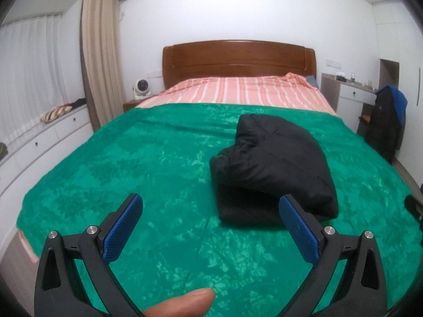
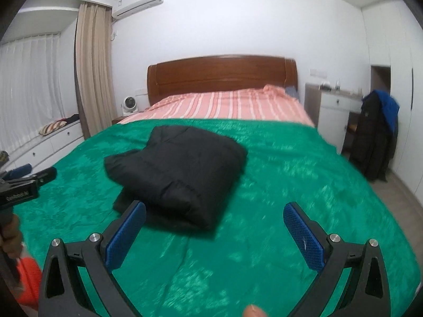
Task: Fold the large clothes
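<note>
Left wrist: folded jacket mid-blanket.

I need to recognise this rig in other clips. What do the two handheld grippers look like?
Both match: the left gripper and right gripper have black plastic arms with triangular cut-outs, round silver pivot bolts, and flat blue textured pads on each finger. In the right wrist view, the left tool's black body carries small white lettering, too blurred to read.

The folded jacket lies on the blanket covering the near part of the bed, right of centre in the left wrist view. The headboard stands behind, the curtain upper left, the desk far right.
</note>
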The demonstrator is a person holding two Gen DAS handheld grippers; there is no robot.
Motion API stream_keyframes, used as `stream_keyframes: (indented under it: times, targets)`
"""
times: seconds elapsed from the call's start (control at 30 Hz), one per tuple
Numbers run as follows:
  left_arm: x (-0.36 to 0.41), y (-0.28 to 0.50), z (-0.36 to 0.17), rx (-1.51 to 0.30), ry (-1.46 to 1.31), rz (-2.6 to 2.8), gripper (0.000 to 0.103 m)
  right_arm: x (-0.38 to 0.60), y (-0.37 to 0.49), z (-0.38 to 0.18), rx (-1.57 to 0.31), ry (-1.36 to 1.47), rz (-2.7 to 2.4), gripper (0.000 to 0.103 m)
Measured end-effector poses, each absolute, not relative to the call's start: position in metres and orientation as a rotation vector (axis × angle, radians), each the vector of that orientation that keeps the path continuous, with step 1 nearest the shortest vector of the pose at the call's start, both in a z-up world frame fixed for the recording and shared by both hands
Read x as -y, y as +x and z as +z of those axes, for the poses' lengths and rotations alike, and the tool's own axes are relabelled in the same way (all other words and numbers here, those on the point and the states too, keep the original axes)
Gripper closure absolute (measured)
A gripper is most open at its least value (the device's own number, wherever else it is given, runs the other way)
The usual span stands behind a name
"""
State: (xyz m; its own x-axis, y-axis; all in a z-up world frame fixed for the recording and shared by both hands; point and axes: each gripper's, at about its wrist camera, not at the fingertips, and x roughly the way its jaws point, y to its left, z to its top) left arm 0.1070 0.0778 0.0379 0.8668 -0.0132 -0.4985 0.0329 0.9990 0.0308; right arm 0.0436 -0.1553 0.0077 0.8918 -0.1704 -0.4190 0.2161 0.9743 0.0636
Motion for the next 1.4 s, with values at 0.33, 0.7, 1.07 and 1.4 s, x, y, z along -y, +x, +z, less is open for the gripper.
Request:
stream_keyframes:
  times: [0.33,0.7,1.07,1.4]
  targets:
    - [-0.058,0.071,0.028,-0.633,0.091,-0.024,0.0,0.13,0.028,-0.009,-0.587,0.149,-0.134,0.0]
    - [-0.05,0.062,0.024,-0.67,0.109,-0.034,0.0,0.11,0.025,0.001,-0.631,0.084,-0.145,0.0]
    - [-0.05,0.057,0.026,-0.674,0.137,-0.027,0.0,0.107,0.024,0.003,-0.662,0.068,-0.162,0.0]
    - [-0.048,0.051,0.028,-0.664,0.161,-0.016,0.0,0.101,0.023,0.002,-0.668,0.07,-0.147,0.0]
